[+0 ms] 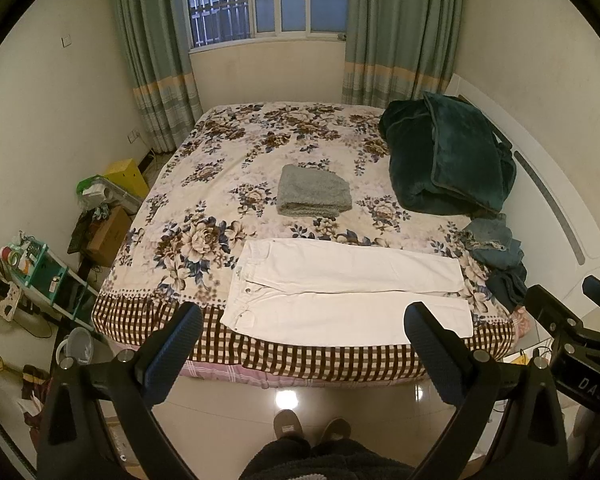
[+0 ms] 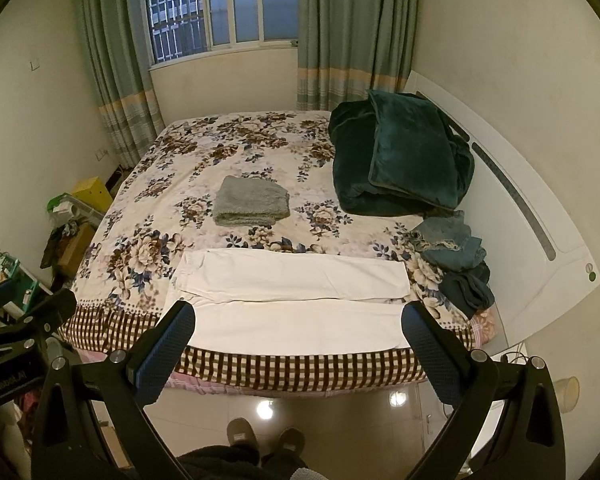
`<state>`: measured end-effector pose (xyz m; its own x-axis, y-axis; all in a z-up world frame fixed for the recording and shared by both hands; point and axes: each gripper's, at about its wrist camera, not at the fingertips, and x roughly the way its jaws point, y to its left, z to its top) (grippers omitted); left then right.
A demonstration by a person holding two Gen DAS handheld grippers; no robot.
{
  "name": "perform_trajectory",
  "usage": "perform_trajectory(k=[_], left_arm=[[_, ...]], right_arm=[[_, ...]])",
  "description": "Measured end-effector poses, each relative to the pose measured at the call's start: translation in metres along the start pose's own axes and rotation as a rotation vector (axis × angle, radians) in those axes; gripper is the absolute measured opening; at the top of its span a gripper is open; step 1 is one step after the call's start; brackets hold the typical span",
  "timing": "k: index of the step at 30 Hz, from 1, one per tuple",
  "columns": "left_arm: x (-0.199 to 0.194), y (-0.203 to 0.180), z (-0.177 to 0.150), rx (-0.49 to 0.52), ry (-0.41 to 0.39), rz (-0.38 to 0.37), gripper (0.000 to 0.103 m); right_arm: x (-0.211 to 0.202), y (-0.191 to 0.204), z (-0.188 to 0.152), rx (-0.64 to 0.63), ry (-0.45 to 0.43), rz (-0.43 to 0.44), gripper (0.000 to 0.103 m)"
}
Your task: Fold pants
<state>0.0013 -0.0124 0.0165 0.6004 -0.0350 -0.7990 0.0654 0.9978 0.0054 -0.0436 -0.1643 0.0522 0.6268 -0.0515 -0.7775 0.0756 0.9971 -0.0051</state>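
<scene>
White pants (image 1: pixel 340 288) lie flat along the near edge of the floral bed (image 1: pixel 228 160), waist to the left, legs to the right; they also show in the right wrist view (image 2: pixel 292 300). My left gripper (image 1: pixel 304 320) is open and empty, held above the floor in front of the bed, short of the pants. My right gripper (image 2: pixel 298 320) is open and empty too, at about the same height to the right. Part of the right gripper shows at the right edge of the left wrist view (image 1: pixel 572 328).
A folded grey towel (image 1: pixel 314 192) lies mid-bed. A dark green blanket (image 1: pixel 448 160) is piled at the right by the white headboard (image 1: pixel 560 208). Blue jeans and dark clothes (image 1: pixel 496 256) lie right of the pant legs. Boxes and a shelf (image 1: pixel 48 276) crowd the floor at left.
</scene>
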Motion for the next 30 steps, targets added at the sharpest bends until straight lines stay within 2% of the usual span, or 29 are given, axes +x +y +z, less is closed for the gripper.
perform_trajectory(k=[28,30], left_arm=[[-0.005,-0.002,0.008,-0.010,-0.008,-0.003,0.103],[-0.002,-0.004,0.010,-0.017,-0.007,-0.001,0.103]], right_arm=[[-0.003,0.003,0.013,-0.006,0.010,0.017,0.103],[0.001,-0.005,0.004,-0.008,0.012,0.020,0.103]])
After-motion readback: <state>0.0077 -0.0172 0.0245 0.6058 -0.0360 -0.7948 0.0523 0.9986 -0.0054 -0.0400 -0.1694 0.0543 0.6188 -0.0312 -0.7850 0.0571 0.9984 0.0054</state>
